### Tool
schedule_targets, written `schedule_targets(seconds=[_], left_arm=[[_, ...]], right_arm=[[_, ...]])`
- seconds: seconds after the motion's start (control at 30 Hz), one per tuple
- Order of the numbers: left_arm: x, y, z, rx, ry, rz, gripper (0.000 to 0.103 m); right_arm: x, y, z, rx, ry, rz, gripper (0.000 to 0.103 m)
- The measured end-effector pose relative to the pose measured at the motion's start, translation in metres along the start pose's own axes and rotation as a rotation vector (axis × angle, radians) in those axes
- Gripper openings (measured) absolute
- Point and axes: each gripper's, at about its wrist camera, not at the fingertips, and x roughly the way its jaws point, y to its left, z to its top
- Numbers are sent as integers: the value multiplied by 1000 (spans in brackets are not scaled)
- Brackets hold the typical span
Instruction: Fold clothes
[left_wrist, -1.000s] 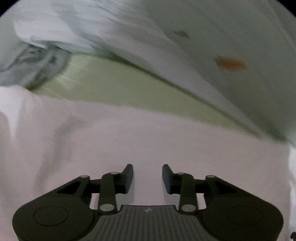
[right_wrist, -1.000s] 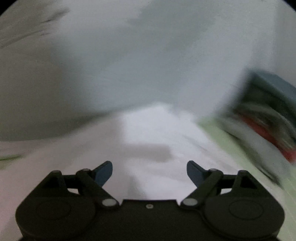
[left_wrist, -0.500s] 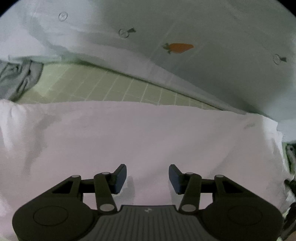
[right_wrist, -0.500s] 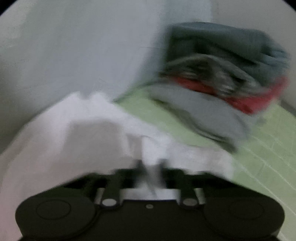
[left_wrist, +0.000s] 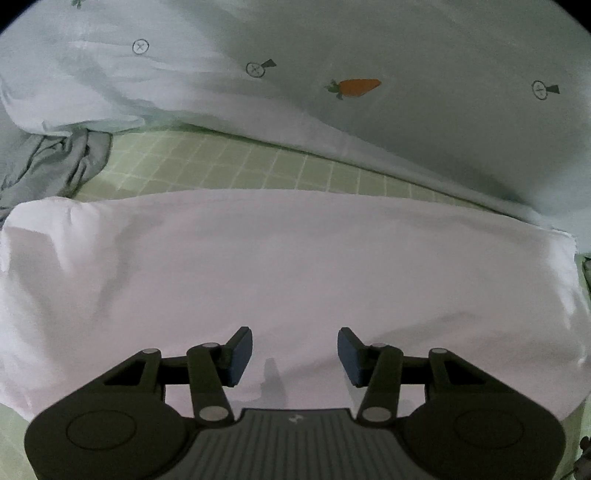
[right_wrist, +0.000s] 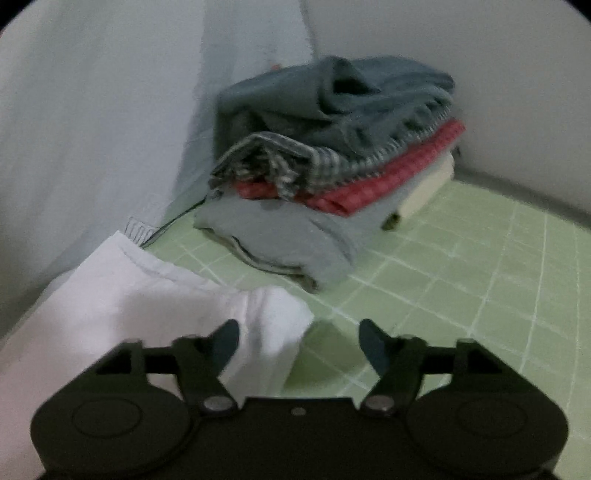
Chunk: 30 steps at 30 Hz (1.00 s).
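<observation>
Now a white garment lies folded on the green checked bed, both tools let go of it.

Nearest, the left tool (left_wrist: 294, 350) hangs over the white garment (left_wrist: 288, 266) with its jaws parted and nothing between them, so the cloth rests flat under its own weight. The right tool (right_wrist: 298, 341) is opening, free of the garment's corner (right_wrist: 207, 310), which bulges beside its left finger (apparently just dropped). Further off on the green checked sheet (right_wrist: 461, 280) sits a stack of folded clothes (right_wrist: 332, 173), likely the garment's destination. A carrot-print quilt (left_wrist: 369, 85) crowds the far edge; a crumpled grey garment (left_wrist: 62, 162) lies left.
</observation>
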Motion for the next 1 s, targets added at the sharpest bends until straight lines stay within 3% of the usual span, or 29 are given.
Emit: schedule_targets(seconds=[0.2, 0.3, 0.33, 0.37, 0.4, 0.43, 0.47, 0.6, 0.73, 0.87, 1.0], left_arm=[[-14, 0, -6, 0, -23, 4, 55], [-25, 2, -11, -8, -43, 14, 57], [-28, 3, -13, -15, -49, 14, 57], [-34, 6, -15, -24, -59, 12, 57], [-39, 8, -18, -33, -71, 12, 57], [-45, 11, -21, -42, -83, 13, 57], [-50, 15, -24, -55, -95, 18, 57], [-71, 39, -39, -132, -131, 39, 57], [-90, 78, -57, -250, -153, 85, 58], [-102, 129, -78, -401, -144, 123, 59], [-96, 177, -101, -565, -96, 116, 59]], right_arm=[[16, 2, 0, 55, 44, 62, 88], [19, 20, -8, -75, 42, 98, 95], [18, 28, -12, -146, 40, 100, 86], [16, 34, -16, -206, 38, 102, 66], [11, 35, -18, -219, 37, 108, 54], [5, 36, -20, -233, 36, 114, 35], [0, 36, -22, -246, 36, 120, 25], [-24, 26, -27, -256, 33, 113, 17], [-59, -7, -37, -249, 12, 19, 16], [-89, -58, -50, -206, 27, -102, 16], [-103, -96, -62, -168, 69, -134, 23]])
